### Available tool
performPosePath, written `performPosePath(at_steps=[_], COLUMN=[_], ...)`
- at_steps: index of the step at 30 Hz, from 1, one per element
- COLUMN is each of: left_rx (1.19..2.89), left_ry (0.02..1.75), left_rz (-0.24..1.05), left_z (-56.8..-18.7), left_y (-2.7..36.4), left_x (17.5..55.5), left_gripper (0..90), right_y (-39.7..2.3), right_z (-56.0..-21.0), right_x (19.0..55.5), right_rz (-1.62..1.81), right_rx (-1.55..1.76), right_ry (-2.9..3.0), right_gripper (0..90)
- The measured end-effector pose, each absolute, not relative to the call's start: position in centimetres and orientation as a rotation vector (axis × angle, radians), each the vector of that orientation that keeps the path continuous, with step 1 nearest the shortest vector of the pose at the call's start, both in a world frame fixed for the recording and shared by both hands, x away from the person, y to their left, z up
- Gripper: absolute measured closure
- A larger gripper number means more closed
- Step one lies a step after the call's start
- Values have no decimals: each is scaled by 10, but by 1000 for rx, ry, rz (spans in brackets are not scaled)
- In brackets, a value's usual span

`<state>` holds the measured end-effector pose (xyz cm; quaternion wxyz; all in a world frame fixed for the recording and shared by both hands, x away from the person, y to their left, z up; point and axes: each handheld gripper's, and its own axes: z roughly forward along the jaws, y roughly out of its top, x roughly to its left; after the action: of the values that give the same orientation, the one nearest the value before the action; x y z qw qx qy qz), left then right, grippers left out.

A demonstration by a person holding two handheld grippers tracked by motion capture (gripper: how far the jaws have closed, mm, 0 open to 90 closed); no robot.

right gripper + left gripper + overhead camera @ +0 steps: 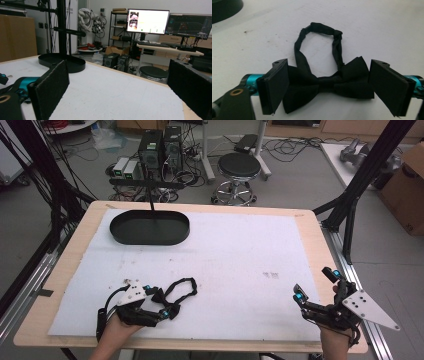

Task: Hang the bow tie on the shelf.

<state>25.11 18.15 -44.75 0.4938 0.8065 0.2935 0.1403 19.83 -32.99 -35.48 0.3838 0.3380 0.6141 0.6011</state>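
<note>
1. Near the front left of the white-covered wooden worktop [240, 255]: black fabric bow tie [329, 83] lying flat, its strap looped away from the knot.
2. Left tongs [329, 86] released, jaws spread either side of the bow.
3. Right tongs [314, 284] released, holding nothing, at the worktop's right edge.
4. Far left: black oval metal tray [150, 227].

Black cloth bow tie [329, 82], matt white table cover [235, 255], wooden table edge [75, 255]
</note>
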Motion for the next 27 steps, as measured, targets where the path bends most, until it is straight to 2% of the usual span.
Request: performPosePath(at_steps=[7, 15, 20, 22, 27], left_rx=[1989, 2052, 2085, 2089, 2108], left_ry=[616, 586, 603, 634, 650], left_rz=[320, 310, 324, 336, 350], left_z=[-445, -448, -449, -449, -450], left_y=[172, 162, 158, 156, 153], left_x=[247, 248, 249, 250, 252], left_gripper=[214, 256, 315, 410, 433], right_y=[-331, -330, -331, -331, -331], right_z=[-355, -354, -354, -354, -354], right_x=[198, 197, 197, 197, 197], right_rz=[1535, 1536, 1541, 1542, 1543], right_rx=[862, 867, 870, 868, 867], right_ry=[1562, 1561, 1555, 1555, 1556], right_gripper=[37, 38, 37, 37, 38])
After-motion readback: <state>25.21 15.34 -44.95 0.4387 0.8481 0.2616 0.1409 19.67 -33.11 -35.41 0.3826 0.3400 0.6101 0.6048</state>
